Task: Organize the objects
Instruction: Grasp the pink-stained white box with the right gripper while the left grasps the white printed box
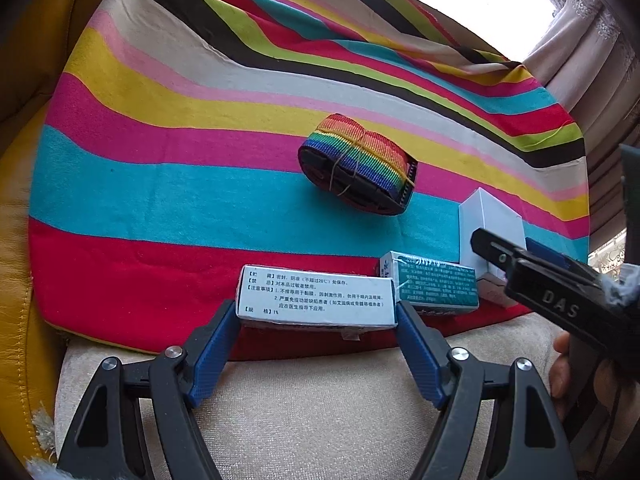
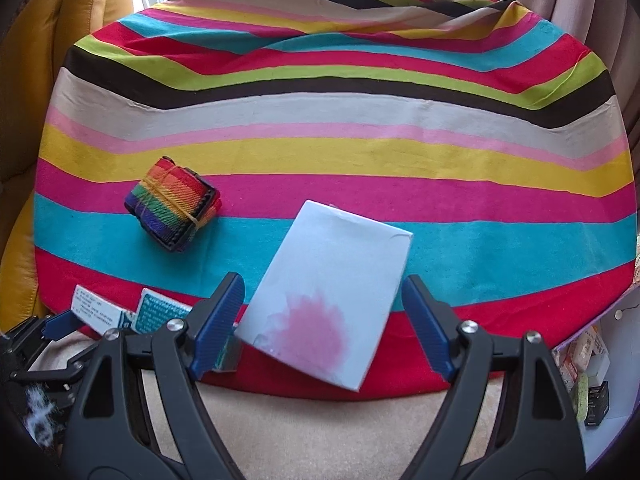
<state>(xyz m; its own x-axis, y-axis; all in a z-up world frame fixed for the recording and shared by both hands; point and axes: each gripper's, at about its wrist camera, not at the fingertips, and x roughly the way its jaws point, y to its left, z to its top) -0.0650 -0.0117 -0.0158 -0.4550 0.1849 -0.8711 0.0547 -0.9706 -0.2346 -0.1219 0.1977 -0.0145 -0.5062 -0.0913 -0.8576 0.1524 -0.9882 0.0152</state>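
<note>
Fingers: left gripper (image 1: 318, 316) pinching white medicine box (image 1: 316, 294) by short ends at cloth (image 1: 160, 200) near edge; right gripper (image 2: 324, 308) spread around pink-stained white box (image 2: 326, 300), not touching. Boxes light, stiff, crushable; grip flat sides.

The left gripper (image 1: 316, 312) points steeply down, its blue pads (image 1: 214, 350) set against the two ends of a white medicine box (image 1: 314, 296), clamped on it. The right gripper (image 2: 324, 312) tilts down likewise at the right, jaws spread apart with a white box (image 2: 332, 276) between them; the pads stand clear of its sides. A hand (image 1: 568, 376) shows behind the right gripper.
</note>
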